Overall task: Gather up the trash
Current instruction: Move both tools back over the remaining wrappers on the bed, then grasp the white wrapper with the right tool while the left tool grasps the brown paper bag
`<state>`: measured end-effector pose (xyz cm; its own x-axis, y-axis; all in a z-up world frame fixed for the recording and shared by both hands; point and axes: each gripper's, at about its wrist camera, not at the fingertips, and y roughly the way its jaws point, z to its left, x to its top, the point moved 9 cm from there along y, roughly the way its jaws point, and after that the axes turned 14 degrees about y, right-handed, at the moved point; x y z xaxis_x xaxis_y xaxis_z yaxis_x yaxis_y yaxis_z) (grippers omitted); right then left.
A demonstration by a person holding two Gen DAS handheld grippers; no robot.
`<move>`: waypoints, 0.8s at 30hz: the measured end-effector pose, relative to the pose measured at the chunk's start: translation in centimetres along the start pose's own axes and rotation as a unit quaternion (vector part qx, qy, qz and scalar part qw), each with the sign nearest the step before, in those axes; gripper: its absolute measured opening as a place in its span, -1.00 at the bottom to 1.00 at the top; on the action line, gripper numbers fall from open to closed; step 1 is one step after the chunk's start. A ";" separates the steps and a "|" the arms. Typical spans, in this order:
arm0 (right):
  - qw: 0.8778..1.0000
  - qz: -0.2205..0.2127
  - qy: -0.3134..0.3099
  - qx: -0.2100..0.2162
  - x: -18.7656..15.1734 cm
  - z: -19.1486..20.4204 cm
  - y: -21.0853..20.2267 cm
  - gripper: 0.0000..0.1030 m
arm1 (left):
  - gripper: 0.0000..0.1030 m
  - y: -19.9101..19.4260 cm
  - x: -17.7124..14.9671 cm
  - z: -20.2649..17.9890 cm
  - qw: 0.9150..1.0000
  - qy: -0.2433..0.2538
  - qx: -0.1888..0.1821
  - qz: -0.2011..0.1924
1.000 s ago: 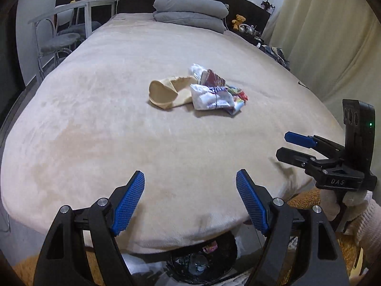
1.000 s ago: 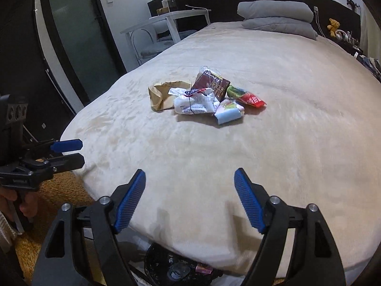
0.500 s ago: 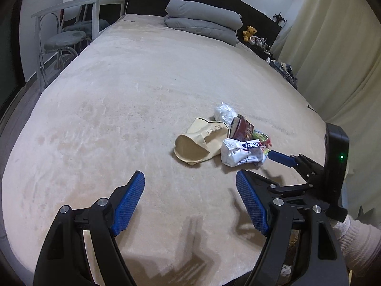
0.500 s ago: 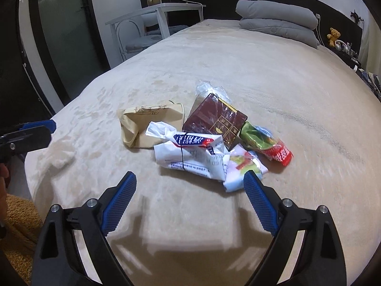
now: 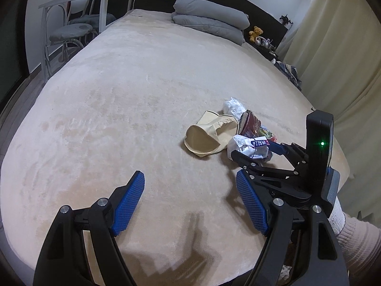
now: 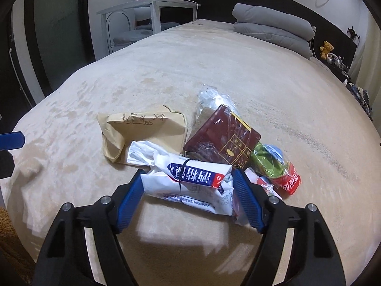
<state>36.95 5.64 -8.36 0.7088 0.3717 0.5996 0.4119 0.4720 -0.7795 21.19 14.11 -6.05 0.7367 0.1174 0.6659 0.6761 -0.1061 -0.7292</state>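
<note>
A pile of trash lies on the beige bed (image 6: 238, 59): a white packet with blue and red print (image 6: 190, 183), a tan paper bag (image 6: 142, 128), a dark red wrapper (image 6: 221, 138), a green and red snack bag (image 6: 276, 166) and clear plastic (image 6: 212, 97). My right gripper (image 6: 188, 172) straddles the white packet, its jaws closing. The blue pads stand right at the packet's two ends without visibly squeezing it. In the left wrist view the right gripper (image 5: 253, 149) reaches the pile from the right. My left gripper (image 5: 189, 175) hangs open over bare blanket, short of the tan paper bag (image 5: 207, 138).
Grey pillows (image 5: 209, 23) lie at the bed's head, with a teddy bear (image 5: 256, 31) on a dark shelf beside them. A white table (image 5: 90, 0) and a chair (image 5: 71, 31) stand left of the bed. Curtains (image 5: 333, 47) hang on the right. A person's sleeve (image 5: 352, 236) is behind the right gripper.
Both grippers moved forward from the bed's foot over the blanket. The right one came up to the pile, widened, then narrowed around the white packet. The left has stayed still lately.
</note>
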 end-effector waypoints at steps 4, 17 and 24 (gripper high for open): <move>1.000 -0.009 0.010 0.017 -0.2 -0.5 -2.1 0.44 | 0.51 0.4 -0.1 -0.1 1.000 0.005 0.002 0.005; 0.995 -0.034 0.031 0.094 -1.0 -1.9 -9.3 0.44 | 0.62 3.2 4.1 -0.5 0.993 0.117 0.031 -0.010; 0.993 -0.029 0.056 0.102 -1.7 -3.9 -10.9 0.44 | 0.62 7.0 4.7 -0.4 0.990 0.142 0.013 0.015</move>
<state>33.45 -3.23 -1.59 0.7507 0.2534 0.6102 0.3373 0.6471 -0.6837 29.42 13.54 -7.93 0.7334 -0.1682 0.6587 0.6560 -0.0790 -0.7506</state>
